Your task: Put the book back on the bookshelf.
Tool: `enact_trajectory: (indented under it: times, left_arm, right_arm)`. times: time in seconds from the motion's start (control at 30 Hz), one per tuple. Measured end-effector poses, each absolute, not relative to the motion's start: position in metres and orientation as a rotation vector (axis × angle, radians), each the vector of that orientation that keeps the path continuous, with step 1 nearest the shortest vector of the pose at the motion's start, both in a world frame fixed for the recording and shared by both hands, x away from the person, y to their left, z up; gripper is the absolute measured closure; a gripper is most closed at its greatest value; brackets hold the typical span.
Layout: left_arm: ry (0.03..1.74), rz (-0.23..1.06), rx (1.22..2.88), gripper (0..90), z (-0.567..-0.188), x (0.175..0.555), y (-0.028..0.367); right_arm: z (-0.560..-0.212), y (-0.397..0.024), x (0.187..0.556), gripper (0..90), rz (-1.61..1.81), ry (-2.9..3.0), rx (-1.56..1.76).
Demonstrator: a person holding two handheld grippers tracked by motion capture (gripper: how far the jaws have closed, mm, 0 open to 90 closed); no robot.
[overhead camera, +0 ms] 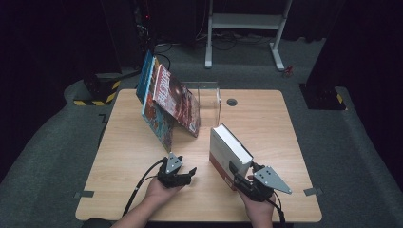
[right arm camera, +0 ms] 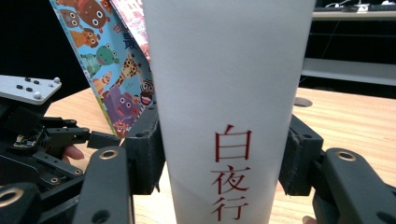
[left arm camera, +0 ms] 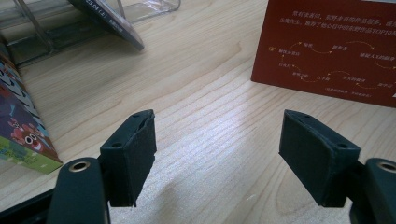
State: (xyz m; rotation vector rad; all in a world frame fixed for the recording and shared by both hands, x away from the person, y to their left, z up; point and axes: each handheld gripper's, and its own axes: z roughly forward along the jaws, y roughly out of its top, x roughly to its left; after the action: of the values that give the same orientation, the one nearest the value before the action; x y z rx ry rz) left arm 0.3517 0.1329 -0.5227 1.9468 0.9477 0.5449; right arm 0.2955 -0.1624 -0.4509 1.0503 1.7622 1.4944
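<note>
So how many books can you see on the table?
3: a thick white book clamped in the right gripper, and two colourful books leaning together by the clear stand. More may hide behind.

High view above the desk's (overhead camera: 266, 114) near edge, looking forward and down, 2 gripper views low and close over the desktop, all 3 sharing the thick book (overhead camera: 228, 151) (left arm camera: 327, 46) (right arm camera: 229, 93).

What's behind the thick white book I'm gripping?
Behind the white book stand the clear plastic holder and leaning picture books. The book's bulk hides the table strip directly behind it.
</note>
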Motion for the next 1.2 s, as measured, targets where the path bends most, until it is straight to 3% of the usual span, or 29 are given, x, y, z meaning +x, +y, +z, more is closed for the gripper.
enact_trajectory:
  times: [0.6,1.2]
  left_arm:
    - [0.945,0.550,1.951,27.8,-0.5228,0.3512,0.1324]
    - [0.944,0.552,1.951,28.6,-0.5229,0.3512,0.1318]
  right_arm:
    - [-0.4476,-0.1580,0.2937,52.7,1.488,1.760,0.989]
    - [-0.4432,-0.1526,0.2944,54.4,1.460,1.767,0.994]
